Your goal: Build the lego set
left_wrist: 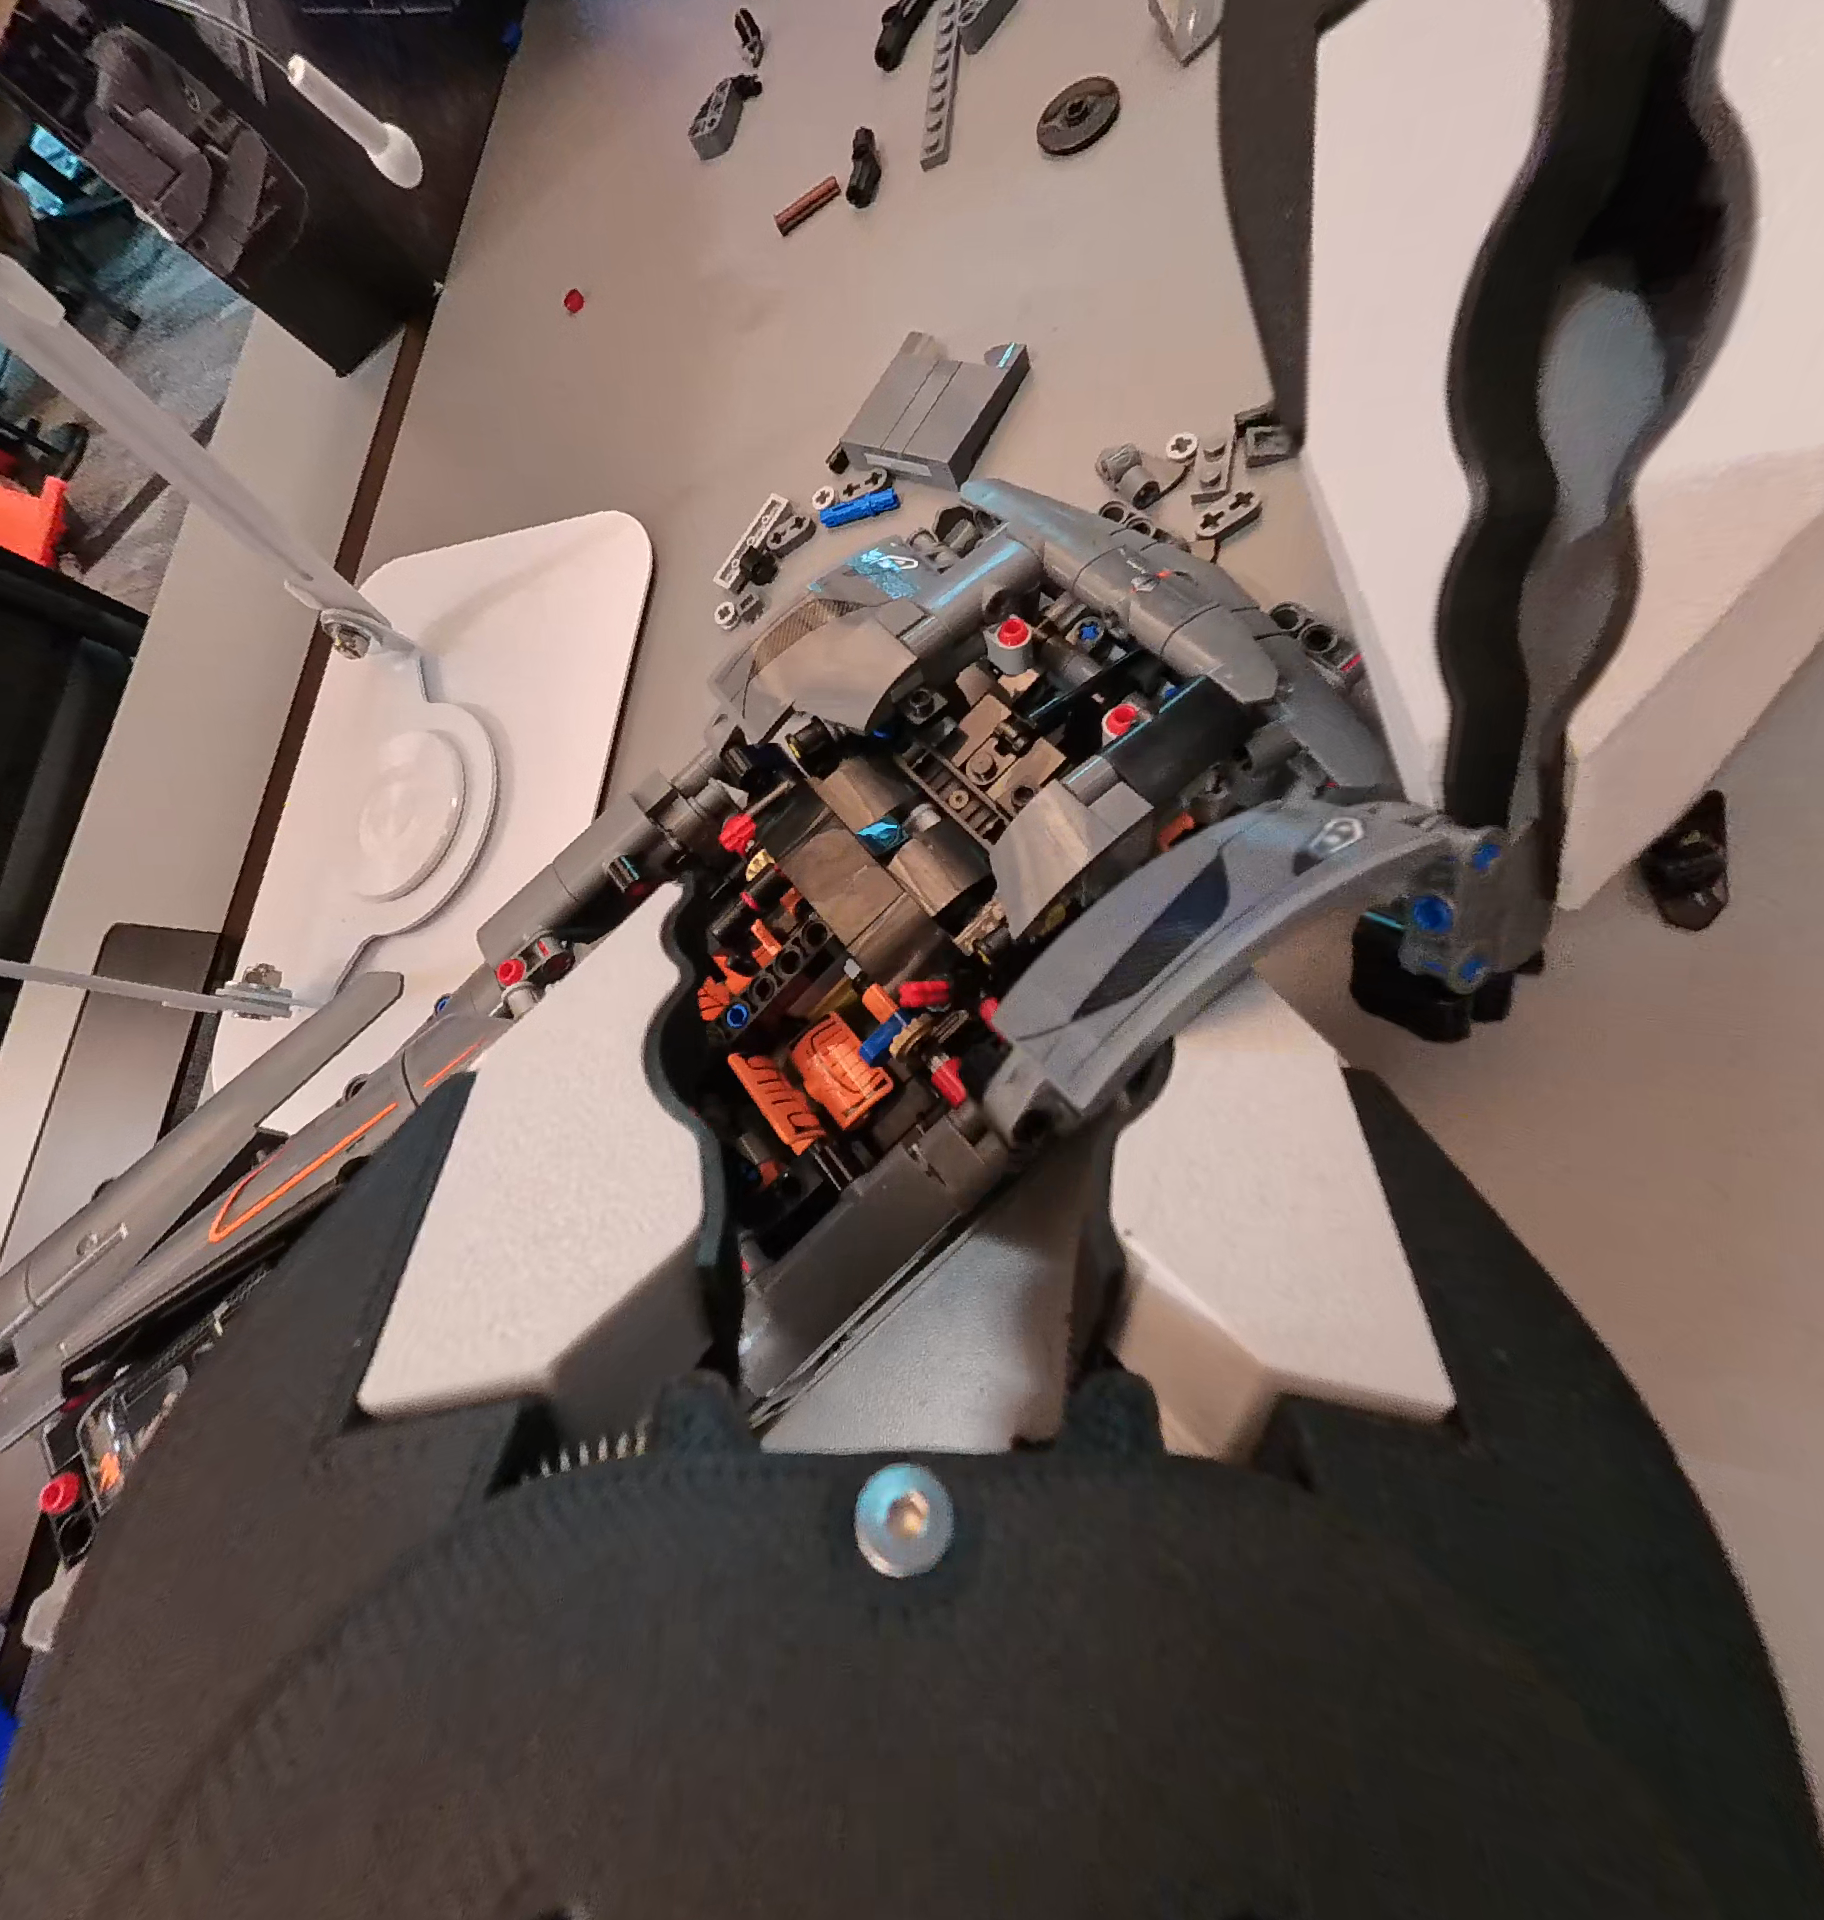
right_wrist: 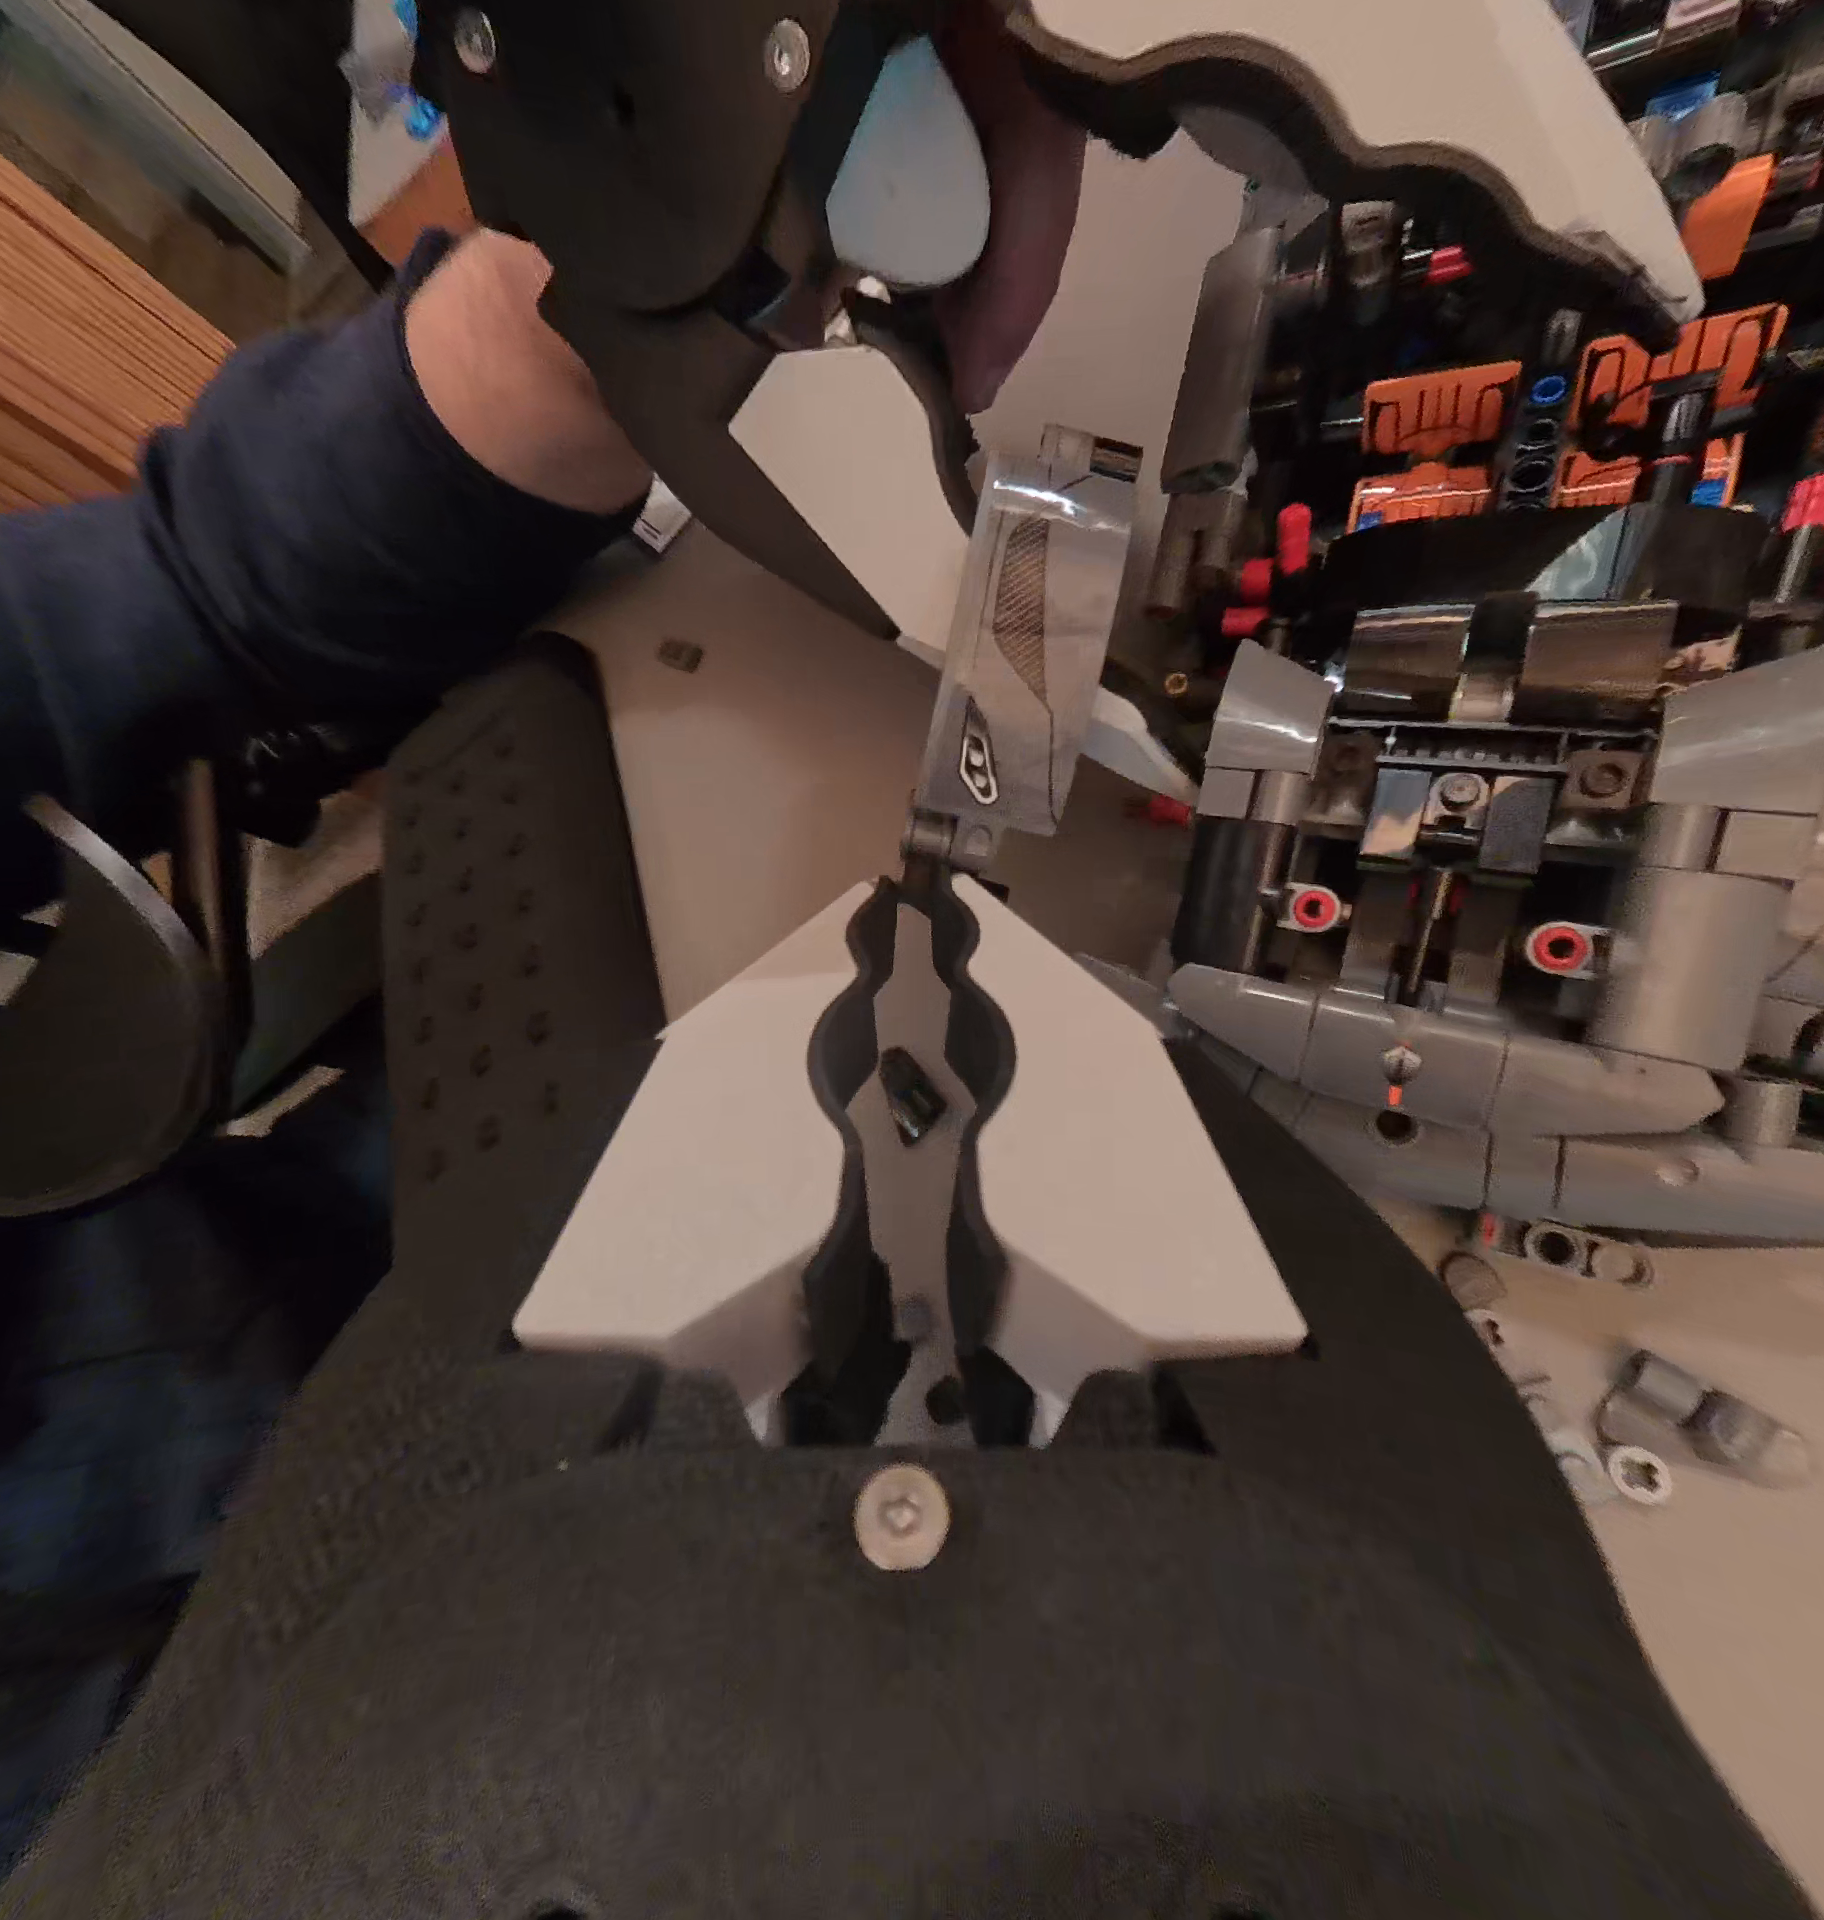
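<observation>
The grey lego model (left_wrist: pixel 949 831) — orange and red parts exposed inside — sits gripped between the left gripper (left_wrist: pixel 887 1091) fingers; the right gripper (right_wrist: pixel 913 894) fingers pinch its curved grey panel (right_wrist: pixel 1033 644) above the worktop (left_wrist: pixel 596 416).

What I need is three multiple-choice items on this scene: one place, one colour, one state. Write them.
1. The blue pin lies
A. on the table by the model
B. inside the model
C. on the floor

2. The ribbed parts inside the model are
A. green
B. orange
C. yellow

3. The right tool is
A. wide open
B. lying on the table
C. shut on the grey panel

Answers: 1 A, it rests among loose pieces beyond the model; 2 B, they show orange in both views; 3 C, its tips pinch the panel's end.
</observation>
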Tool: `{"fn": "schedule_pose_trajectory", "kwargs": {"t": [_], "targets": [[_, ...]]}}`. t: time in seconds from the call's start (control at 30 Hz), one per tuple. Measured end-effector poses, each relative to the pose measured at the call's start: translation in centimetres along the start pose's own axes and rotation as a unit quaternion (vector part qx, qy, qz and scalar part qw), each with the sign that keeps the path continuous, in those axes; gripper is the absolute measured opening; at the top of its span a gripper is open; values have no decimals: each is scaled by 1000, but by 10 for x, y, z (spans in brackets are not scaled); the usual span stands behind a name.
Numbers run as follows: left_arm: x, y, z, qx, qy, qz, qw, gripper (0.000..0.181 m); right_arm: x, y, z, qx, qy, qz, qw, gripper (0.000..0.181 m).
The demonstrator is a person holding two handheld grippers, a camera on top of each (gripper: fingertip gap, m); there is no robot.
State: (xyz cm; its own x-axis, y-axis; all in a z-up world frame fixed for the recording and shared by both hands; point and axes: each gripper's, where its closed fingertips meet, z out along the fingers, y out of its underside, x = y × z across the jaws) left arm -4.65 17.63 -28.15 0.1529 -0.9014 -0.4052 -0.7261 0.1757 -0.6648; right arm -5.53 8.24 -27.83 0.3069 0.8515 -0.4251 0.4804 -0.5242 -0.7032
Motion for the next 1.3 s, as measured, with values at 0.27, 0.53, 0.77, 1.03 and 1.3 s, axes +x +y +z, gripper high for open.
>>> {"fn": "schedule_pose_trajectory", "kwargs": {"t": [0.27, 0.53, 0.77, 1.03, 1.3], "targets": [[3, 1, -6, -20, -9, 45, 999, 68, 5, 0, -4, -9, 28, -25, 999, 4], [9, 12, -20, -44, -1, 72, 996, 71, 8, 5, -16, -29, 65, -52, 996, 5], [26, 13, -25, -60, 13, 113, 992, 58, 7, 25, -4, -94, 98, -86, 987, 5], [38, 8, -23, -67, -10, 171, 983, 55, 18, 34, -3, -127, 146, -117, 974, 5], [48, 5, -9, -120, -114, 342, 925, 6, 13, 36, -4, -136, 122, -121, 976, 5]]}}
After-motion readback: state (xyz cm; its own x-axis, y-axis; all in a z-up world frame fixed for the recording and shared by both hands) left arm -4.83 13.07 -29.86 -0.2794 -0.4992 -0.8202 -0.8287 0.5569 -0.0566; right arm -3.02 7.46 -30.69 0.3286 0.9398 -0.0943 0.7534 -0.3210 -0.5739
